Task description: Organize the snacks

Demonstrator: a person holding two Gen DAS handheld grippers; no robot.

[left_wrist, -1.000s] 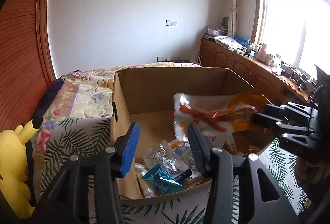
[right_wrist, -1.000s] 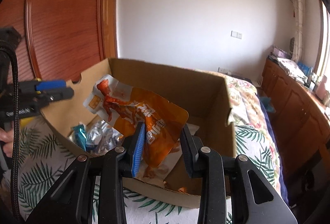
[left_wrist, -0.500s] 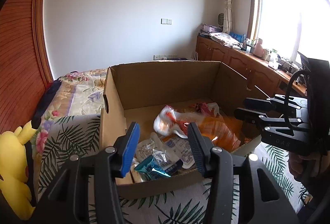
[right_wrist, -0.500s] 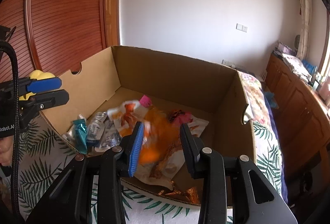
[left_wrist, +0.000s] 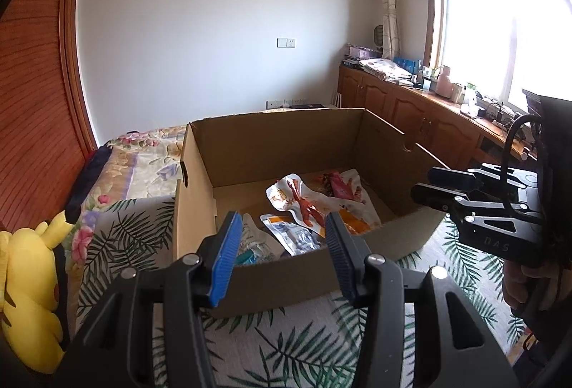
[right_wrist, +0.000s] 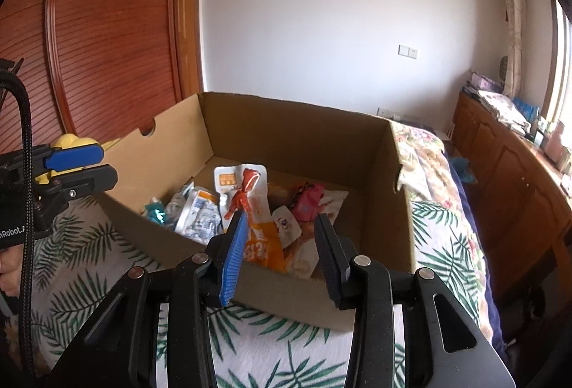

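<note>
Left wrist view: my left gripper (left_wrist: 280, 254) stands part open with nothing between its blue-faced pads; it hangs in front of the near wall of the open brown cardboard box (left_wrist: 271, 275). The box sits on a white bedspread printed with green palm leaves (left_wrist: 286, 348). At 3 o'clock my right gripper (left_wrist: 429, 188) hovers beside the right wall of the box, its jaws empty. A yellow plush toy (left_wrist: 26, 284) lies at 9 o'clock on the bed edge.

Right wrist view: my right gripper (right_wrist: 280, 252) also stands part open, its fingers apart and gripping nothing. The orange and white snack pouch printed with a red crayfish (right_wrist: 250, 205) lies loose on the box floor, seen between my pads at 12 o'clock but clear of them. To its 9 o'clock lie a silver and white foil packet (right_wrist: 198, 214) and a small teal wrapper (right_wrist: 155, 211). To its 3 o'clock lies a pink wrapped snack (right_wrist: 307, 202), on top of a white pouch (right_wrist: 332, 200). My left gripper (right_wrist: 87, 164) shows at 9 o'clock, just outside the left wall of the box.
</note>
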